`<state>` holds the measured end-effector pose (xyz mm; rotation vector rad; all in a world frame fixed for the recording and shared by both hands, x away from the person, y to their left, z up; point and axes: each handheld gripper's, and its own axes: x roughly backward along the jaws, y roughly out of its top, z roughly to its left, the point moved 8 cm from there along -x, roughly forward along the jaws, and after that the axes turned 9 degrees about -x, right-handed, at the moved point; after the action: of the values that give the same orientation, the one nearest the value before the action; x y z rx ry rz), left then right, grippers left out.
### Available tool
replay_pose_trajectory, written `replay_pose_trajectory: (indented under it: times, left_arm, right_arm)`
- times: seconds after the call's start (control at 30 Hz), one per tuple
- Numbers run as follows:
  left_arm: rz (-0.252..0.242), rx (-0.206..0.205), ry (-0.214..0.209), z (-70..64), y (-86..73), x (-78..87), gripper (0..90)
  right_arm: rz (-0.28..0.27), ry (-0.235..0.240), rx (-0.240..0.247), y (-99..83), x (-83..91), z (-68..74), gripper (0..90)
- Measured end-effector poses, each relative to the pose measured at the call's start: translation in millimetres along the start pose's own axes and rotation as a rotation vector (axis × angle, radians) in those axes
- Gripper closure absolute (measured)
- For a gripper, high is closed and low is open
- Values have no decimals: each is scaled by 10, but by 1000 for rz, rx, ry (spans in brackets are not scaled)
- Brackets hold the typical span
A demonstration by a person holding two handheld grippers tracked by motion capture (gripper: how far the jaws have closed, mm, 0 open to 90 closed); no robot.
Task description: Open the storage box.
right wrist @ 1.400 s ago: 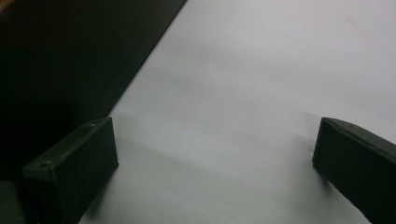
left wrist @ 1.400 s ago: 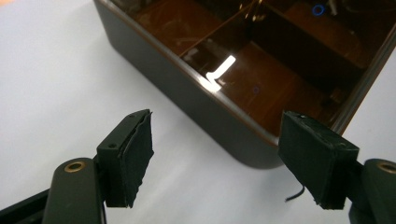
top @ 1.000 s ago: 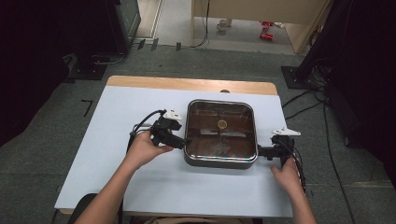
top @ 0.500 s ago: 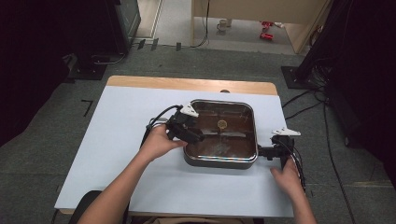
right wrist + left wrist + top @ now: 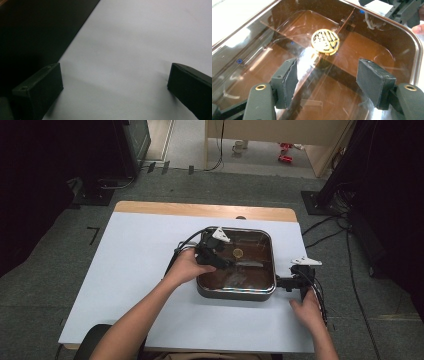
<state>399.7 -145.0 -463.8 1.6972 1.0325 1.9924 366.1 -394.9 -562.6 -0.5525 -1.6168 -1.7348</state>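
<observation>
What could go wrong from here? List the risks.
The left gripper hangs open over the glossy brown lid, aimed at the small gold knob; its pads may slip off so low a disc. The right gripper rests open beside the pan, so the pan could shift.

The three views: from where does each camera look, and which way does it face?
High view: above the table, looking down; both forearms and grippers show.
Left gripper view: over the brown lid, facing its gold emblem; open jaws.
Right gripper view: low over the table; open jaws.
Shared: high and left views show the emblem.
</observation>
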Motion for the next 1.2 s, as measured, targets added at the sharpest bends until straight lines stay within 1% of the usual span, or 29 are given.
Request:
replay_pose_trajectory:
  times: [0.1,0.2,0.27,0.37,0.43,0.53,0.63,0.7,0.73,0.8,0.83,0.9,0.93,1.07,1.2]
  left_arm:
    - [4,-1,-11,3,36,-94,344]
    - [-10,4,-20,7,76,-174,356]
    - [-7,2,-13,17,88,-229,361]
    - [-6,-16,11,31,96,-294,383]
    - [-4,-21,11,29,91,-324,404]
    - [-21,-23,14,39,97,-339,440]
    - [-43,-9,11,59,110,-354,496]
    - [-58,-19,-3,45,120,-369,542]
    - [-60,-25,1,37,124,-374,577]
    - [-58,-36,7,35,127,-372,581]
    - [-58,-33,1,37,125,-369,583]
    - [-64,-11,-19,49,125,-362,586]
    - [-62,-11,-20,48,126,-360,587]
    - [-35,-31,-2,37,140,-344,587]
    - [-33,-36,-3,44,156,-312,588]
  right_arm:
    - [0,0,0,0,0,0,0]
    - [1,0,-1,0,1,0,0]
    - [1,0,-1,0,1,0,0]
    - [1,0,-1,0,1,0,0]
    - [1,0,-1,0,1,0,0]
    - [1,0,-1,-1,1,0,0]
    - [1,0,-1,-1,1,0,0]
    - [2,0,-1,-1,1,0,0]
    - [1,0,-1,-1,1,0,0]
    - [1,0,0,-1,1,0,0]
    - [1,0,0,0,1,0,0]
    - [1,0,-1,0,1,0,0]
    - [1,0,-1,0,1,0,0]
    - [2,0,-1,0,1,0,0]
    - [1,0,-1,0,1,0,0]
